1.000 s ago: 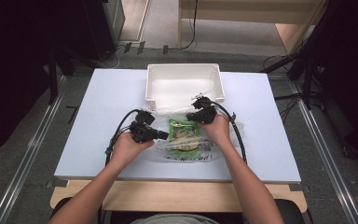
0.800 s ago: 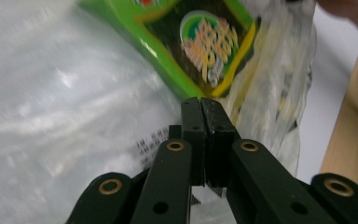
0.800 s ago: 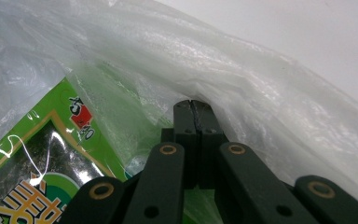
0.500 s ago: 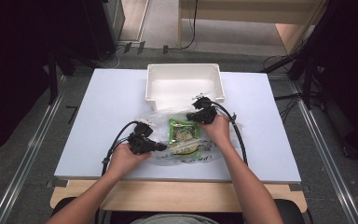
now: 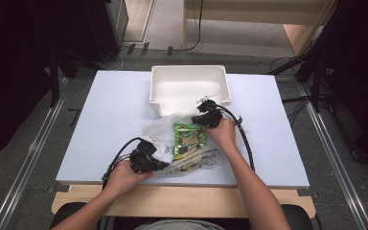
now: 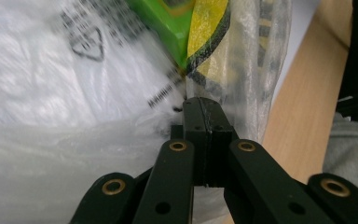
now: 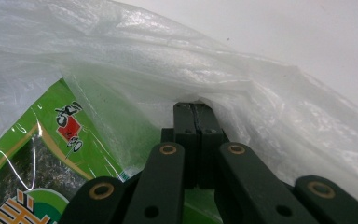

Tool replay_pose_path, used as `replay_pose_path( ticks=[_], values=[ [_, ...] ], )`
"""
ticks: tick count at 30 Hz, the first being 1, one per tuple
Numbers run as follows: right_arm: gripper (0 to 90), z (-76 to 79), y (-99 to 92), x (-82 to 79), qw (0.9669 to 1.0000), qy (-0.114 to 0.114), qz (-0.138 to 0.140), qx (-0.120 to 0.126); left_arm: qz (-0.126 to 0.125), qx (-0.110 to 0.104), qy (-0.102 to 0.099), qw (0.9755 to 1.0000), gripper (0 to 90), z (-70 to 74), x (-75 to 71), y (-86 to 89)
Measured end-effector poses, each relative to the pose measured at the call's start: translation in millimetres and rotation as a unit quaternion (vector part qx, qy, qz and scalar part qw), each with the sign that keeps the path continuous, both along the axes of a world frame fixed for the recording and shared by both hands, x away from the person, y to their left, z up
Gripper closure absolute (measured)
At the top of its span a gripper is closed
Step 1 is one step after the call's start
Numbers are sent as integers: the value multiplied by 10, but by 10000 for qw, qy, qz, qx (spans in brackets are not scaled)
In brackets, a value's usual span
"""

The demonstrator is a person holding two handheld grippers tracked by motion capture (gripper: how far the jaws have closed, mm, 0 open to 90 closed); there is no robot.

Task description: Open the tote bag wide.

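L tongs & R tongs both clamped on plastic bag, green packet inside

My left gripper sits at about seven o'clock on the pale blue-white rectangular table, clamped on the near-left edge of the crinkled clear plastic bag — the film bunches up white where I pinch it. My right gripper is at roughly one o'clock from the bag's middle, closed on its far-right edge. Between them, inside the bag, lies a flat green printed packet. At twelve o'clock, just beyond the bag, stands an open white plastic rectangular bin.
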State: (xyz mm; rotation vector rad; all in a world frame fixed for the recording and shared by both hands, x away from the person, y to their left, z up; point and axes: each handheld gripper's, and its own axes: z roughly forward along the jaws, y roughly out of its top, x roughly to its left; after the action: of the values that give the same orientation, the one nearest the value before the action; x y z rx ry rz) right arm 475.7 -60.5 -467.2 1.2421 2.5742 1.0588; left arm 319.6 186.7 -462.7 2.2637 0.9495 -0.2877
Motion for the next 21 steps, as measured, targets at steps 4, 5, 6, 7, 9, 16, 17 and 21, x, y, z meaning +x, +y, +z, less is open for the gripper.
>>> replay_pose_path(
  ticks=[4,5,6,7,9,16,17,21],
  values=[
    [900,-8,-9,-2,10000,-26,6,22,-15,-138,157,9998,900,-26,-111,61],
    [900,-8,-9,-4,10000,-27,-1,26,-48,-131,160,9998,900,-25,-141,73],
    [900,-9,-9,-5,10000,-31,-1,29,-65,-109,160,9998,900,-19,-181,89],
    [900,-9,-9,-5,10000,-32,-4,31,-77,-93,128,9998,900,-16,-212,100],
    [900,-11,-10,-3,10000,-37,-8,28,-93,-60,176,9998,900,-8,-257,120],
    [900,-32,-29,-17,9999,-92,-36,133,-98,53,195,9997,900,-59,-394,170],
    [900,-35,-31,-23,9998,-83,-84,173,-51,-21,182,9998,900,-42,-380,174],
    [900,-17,-1,-38,9998,-106,-148,54,2,-122,17,9999,900,10,-300,145]
  ],
)
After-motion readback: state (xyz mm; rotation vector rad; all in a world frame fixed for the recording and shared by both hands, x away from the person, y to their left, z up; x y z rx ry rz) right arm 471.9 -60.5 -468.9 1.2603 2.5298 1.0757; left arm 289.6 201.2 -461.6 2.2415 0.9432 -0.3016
